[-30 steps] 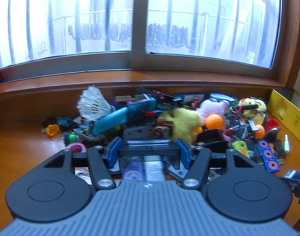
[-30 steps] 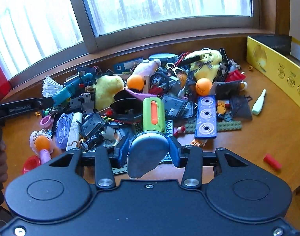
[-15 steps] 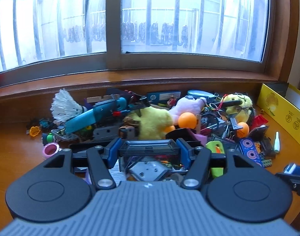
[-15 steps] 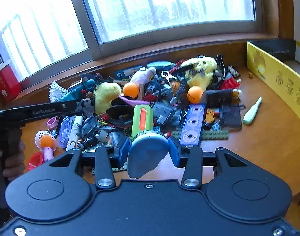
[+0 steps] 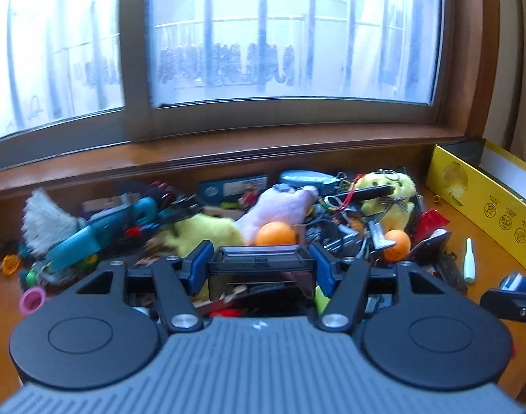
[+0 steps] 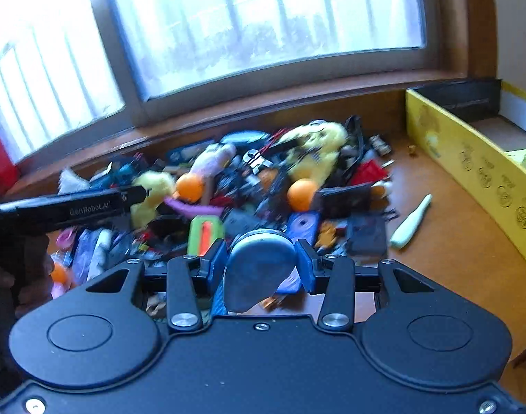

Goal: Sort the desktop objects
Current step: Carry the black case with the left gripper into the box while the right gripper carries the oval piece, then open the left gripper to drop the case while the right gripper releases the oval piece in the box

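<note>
My left gripper [image 5: 261, 264] is shut on a smoky see-through plastic box [image 5: 261, 269], held above a heap of toys and desk clutter [image 5: 280, 214]. In the right wrist view my right gripper [image 6: 261, 264] is shut on a rounded blue-grey object [image 6: 259, 272] over the front of the same heap [image 6: 249, 186]. The heap holds two orange balls [image 6: 188, 188], yellow plush toys [image 6: 314, 153] and a teal toy tool [image 5: 100, 234]. The left gripper's body [image 6: 73, 207] shows at the left of the right wrist view; the right gripper's tip [image 5: 515, 293] shows at the right of the left wrist view.
A yellow cardboard box [image 6: 477, 169] stands open along the right side of the wooden desk [image 6: 453, 241]. A pale green bottle-shaped piece [image 6: 409, 222] lies alone between heap and box. A wooden window sill [image 5: 228, 151] backs the heap. A hand [image 6: 7, 276] shows at far left.
Both grippers have moved to the right across the heap with their objects still held; the yellow box now looms larger at the right of both views.
</note>
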